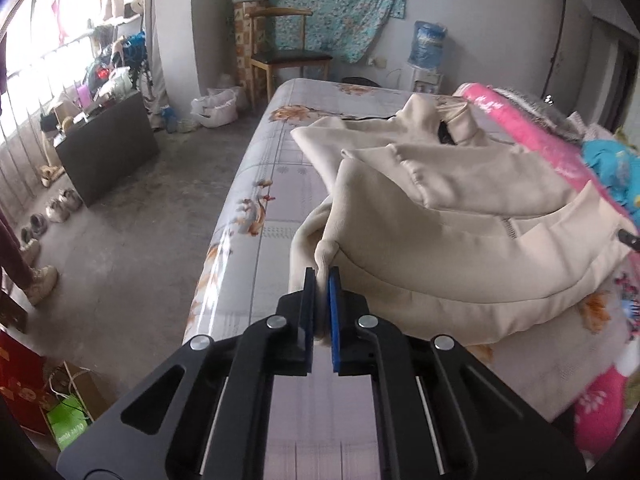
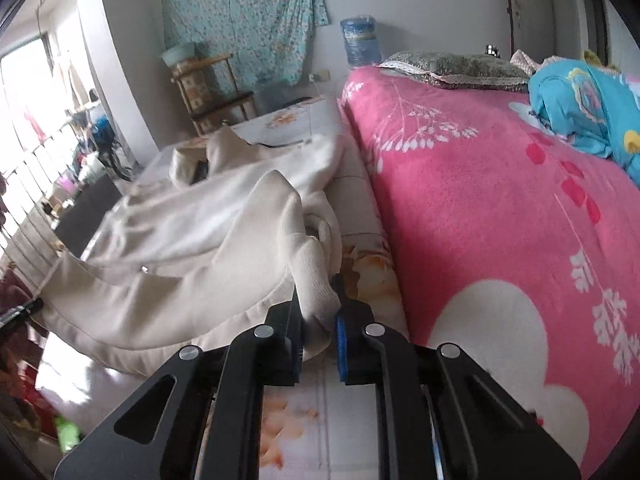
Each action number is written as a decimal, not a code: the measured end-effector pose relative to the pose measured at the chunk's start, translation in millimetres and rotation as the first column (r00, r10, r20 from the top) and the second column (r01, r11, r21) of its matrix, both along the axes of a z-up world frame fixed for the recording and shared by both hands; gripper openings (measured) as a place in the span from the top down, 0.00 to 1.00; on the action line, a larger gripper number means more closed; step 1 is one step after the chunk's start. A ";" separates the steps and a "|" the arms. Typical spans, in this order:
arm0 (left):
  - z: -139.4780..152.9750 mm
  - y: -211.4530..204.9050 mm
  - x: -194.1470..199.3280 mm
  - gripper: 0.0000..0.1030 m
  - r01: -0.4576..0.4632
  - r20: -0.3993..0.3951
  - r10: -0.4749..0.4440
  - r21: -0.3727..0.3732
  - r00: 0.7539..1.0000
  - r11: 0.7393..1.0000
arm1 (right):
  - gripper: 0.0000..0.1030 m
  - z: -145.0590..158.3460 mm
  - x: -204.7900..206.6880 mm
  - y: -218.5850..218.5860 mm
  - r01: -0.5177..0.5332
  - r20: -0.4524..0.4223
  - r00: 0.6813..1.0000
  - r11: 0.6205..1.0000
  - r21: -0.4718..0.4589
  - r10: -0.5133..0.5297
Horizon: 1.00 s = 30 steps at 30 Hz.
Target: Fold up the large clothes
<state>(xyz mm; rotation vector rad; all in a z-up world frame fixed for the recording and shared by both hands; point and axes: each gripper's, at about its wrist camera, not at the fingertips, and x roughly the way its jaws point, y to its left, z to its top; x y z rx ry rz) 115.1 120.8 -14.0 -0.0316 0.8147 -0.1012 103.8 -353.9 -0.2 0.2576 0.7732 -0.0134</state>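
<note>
A: Item one, bed (image 1: 256,184); patterned sheet; lies under and ahead of both pairs of fingers.
B: Item two, pink blanket (image 2: 500,200); just right of the right fingers.
A: Item three, cream coat (image 1: 460,216); spread on the bed ahead of the fingers; hem raised.
B: Left gripper (image 1: 322,276); pinching a hem fold.
A: Right gripper (image 2: 318,300); pinching a ribbed cuff.

Left claw (image 1: 322,276): angled downward, blue-padded fingers (image 1: 333,292) drawn nearly together, pinching a fold of cream garment (image 1: 440,248). Right claw (image 2: 318,300): likewise tilted downward, its fingers (image 2: 341,332) clamped on a ribbed cuff of the same garment.
</note>
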 end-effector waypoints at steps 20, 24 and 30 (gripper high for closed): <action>-0.2 44.2 -50.4 0.79 0.025 -0.042 -0.037 -0.250 0.998 0.968 | 0.46 12.7 -45.3 20.8 -0.022 -0.031 0.999 0.999 0.045 0.023; -18.0 -24.3 -23.6 0.74 0.176 -0.106 -0.209 -0.259 0.972 0.950 | 0.45 -9.6 -12.0 90.2 -0.249 -0.088 0.962 0.961 0.116 0.260; -50.9 -88.1 -17.7 0.75 0.222 -0.148 -0.225 -0.036 0.963 0.974 | 0.45 -48.4 7.6 172.7 -0.400 -0.176 0.903 0.916 -0.016 0.391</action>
